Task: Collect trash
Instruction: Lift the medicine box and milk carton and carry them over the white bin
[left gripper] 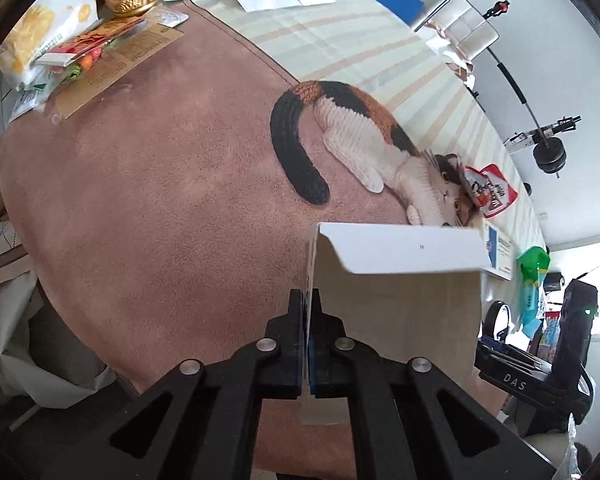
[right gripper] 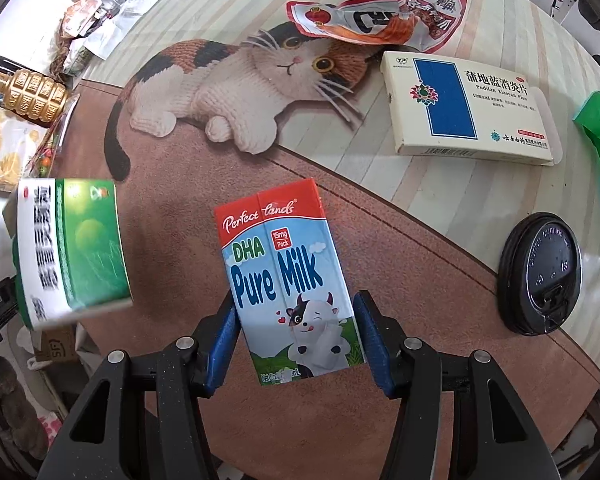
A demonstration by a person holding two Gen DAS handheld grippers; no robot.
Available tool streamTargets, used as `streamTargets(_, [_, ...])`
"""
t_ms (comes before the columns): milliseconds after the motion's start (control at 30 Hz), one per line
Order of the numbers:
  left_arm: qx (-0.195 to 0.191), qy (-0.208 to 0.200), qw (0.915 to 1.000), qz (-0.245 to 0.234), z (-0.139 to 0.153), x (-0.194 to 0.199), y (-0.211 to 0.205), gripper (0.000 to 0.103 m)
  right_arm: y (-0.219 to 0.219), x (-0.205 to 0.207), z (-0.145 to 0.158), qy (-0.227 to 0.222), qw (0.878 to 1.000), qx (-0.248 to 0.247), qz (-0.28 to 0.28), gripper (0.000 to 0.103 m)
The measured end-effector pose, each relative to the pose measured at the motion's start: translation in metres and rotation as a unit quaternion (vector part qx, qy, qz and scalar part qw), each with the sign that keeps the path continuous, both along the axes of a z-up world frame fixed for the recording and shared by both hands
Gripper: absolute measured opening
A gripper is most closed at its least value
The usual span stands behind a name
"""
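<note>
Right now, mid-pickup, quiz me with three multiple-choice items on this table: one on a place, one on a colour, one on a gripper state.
1. Where does the black cup lid lie relative to the milk carton in the right wrist view?
A. To its right
B. On top of it
C. Under the carton

2. What colour is the band across the top of the milk carton?
A. Green
B. Red
C. Yellow

3. What is the left gripper doing?
A. Standing open over bare mat
B. Shut on a cardboard box flap
C. Holding a bottle

Answers: A, the lid sits apart on the right; B, the band bearing the brand name is red; B, both pads pinch the thin flap edge.
</note>
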State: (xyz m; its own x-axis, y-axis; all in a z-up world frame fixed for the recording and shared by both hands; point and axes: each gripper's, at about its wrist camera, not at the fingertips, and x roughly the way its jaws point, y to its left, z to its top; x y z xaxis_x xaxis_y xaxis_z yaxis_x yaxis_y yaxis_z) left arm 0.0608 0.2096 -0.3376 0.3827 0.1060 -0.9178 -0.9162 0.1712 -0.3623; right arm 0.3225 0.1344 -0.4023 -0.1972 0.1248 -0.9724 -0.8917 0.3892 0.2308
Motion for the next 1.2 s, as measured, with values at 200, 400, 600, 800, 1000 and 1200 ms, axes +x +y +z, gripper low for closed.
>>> streamTargets(200, [0.023,-0.029,0.9993,0.006,0.027,-0.024,-0.026,0.0,-0.019,-0.009,0.024,0.012,1.0,0.026,-0.001,0.058])
streamTargets(400, [0.044,-0.049,0.9978,0.006,0.045,-0.066,-0.075,0.0,-0.062,-0.044,0.048,0.018,0.998,0.057,0.002,0.058])
streamTargets(600, [0.042,-0.048,0.9978,-0.014,0.034,-0.122,-0.141,0.0,-0.15,-0.103,0.047,0.025,0.997,0.068,-0.001,0.058])
streamTargets(800, [-0.02,-0.01,0.9993,-0.03,-0.04,-0.158,-0.2,0.0,-0.246,-0.179,-0.004,0.059,0.998,0.015,-0.003,0.058])
streamTargets(1000, [-0.101,0.011,0.9942,-0.035,-0.169,-0.157,-0.227,0.0,-0.295,-0.217,-0.116,0.066,0.997,-0.043,-0.013,0.056])
streamTargets(1200, [-0.149,0.031,0.9869,-0.053,-0.308,-0.133,-0.227,0.001,-0.309,-0.226,-0.245,0.055,0.997,-0.055,-0.028,0.056])
